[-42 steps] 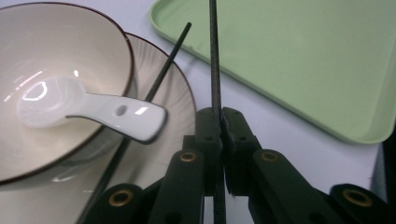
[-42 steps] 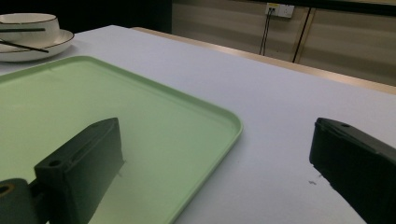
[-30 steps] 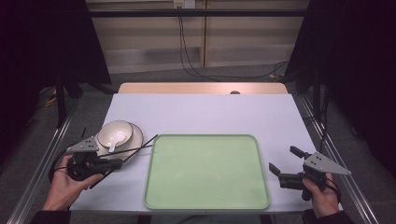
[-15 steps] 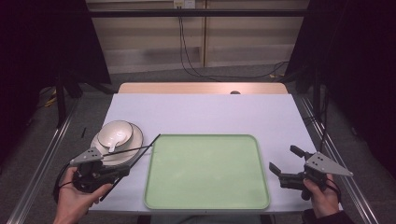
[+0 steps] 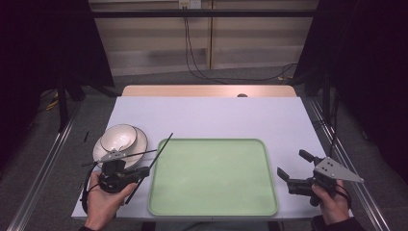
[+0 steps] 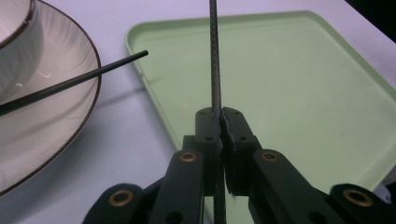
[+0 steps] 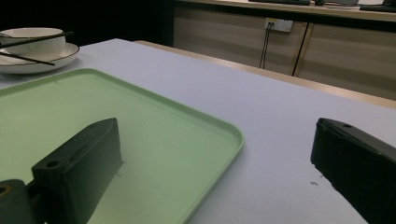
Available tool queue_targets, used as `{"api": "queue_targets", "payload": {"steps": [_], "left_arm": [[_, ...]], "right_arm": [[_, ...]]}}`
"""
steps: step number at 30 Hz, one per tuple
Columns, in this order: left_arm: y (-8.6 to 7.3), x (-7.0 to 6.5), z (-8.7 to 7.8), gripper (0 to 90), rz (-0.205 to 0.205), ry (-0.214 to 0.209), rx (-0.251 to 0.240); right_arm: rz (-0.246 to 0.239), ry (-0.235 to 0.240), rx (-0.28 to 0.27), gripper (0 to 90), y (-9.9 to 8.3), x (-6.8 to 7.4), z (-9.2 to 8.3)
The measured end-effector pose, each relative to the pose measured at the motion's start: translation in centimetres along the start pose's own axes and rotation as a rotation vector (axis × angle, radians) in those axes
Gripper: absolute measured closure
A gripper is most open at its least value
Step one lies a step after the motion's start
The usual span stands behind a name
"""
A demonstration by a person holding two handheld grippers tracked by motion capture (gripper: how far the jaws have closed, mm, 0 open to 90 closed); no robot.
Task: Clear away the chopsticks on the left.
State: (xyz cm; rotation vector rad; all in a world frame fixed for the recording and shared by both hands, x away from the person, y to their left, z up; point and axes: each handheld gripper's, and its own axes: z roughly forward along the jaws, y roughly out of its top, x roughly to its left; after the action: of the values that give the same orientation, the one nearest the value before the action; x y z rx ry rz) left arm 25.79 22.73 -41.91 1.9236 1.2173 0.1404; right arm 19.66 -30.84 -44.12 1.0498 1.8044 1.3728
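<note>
High view: left gripper (image 5: 140, 172) at near-left of the table (image 5: 207, 115), just left of the green tray (image 5: 211, 178). Jaws pressed together on one black chopstick (image 5: 161, 150), which runs from near-left up to far-right, its far tip over the tray's left rim near the far-left corner. Second chopstick (image 5: 137, 154) lies roughly left-right, one end on the plate (image 5: 102, 150), the other end pointing toward the tray w/o reaching it. Bowl (image 5: 119, 137) sits on the plate, just beyond the left gripper. Right gripper (image 5: 294, 168) at near-right, beside the tray's right rim, jaws spread, nothing between them, well apart from both sticks.

Left gripper view: the jaws pinch the held chopstick (image 6: 215, 60) between the pads (image 6: 208, 123); its long axis goes straight away from the jaws, over the tray (image 6: 289, 93). The loose chopstick (image 6: 79, 81) lies to the left, slanting across the plate's rim (image 6: 88, 51), free tip over bare table between plate and tray, not touching the held one. Bowl (image 6: 16, 37) at far left.

Right gripper view: jaws wide apart, empty; tray (image 7: 140, 126) on the left, plate, bowl (image 7: 30, 39) and both sticks far off at upper left.

Judgement: tray lies immediately right of the held stick, so a short move right and down would set it there. Left hand is much nearer to the loose stick too; its axis sits crosswise to the held one, so the wrist prob. needs a turn for that pickup.
</note>
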Motion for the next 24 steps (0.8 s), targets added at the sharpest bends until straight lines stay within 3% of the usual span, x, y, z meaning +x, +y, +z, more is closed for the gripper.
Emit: {"api": "queue_targets", "payload": {"steps": [9,11,13,16,20,24], "left_arm": [[-0.2,-0.5,2.2,86.0,-0.085,0.066,0.029],[-0.4,-0.7,2.8,86.0,-0.107,0.097,0.041],[-0.4,-0.8,3.3,85.9,-0.123,0.094,0.062],[-0.3,-1.0,3.6,86.0,-0.128,0.115,0.069],[-0.3,-1.4,4.5,86.0,-0.174,0.144,0.083],[-0.4,-1.7,4.8,86.0,-0.178,0.155,0.100]], "right_arm": [[-0.005,-0.001,0.012,1.4,0.0,0.0,0.0],[-0.004,0.001,0.011,1.4,0.0,0.0,0.0],[-0.007,0.003,0.011,1.4,0.0,0.0,0.1],[-0.005,0.003,0.010,1.5,0.0,0.1,0.1],[-0.013,-0.002,0.013,1.7,0.0,0.1,0.1],[-0.010,0.005,0.011,1.7,0.0,0.0,0.1]]}}
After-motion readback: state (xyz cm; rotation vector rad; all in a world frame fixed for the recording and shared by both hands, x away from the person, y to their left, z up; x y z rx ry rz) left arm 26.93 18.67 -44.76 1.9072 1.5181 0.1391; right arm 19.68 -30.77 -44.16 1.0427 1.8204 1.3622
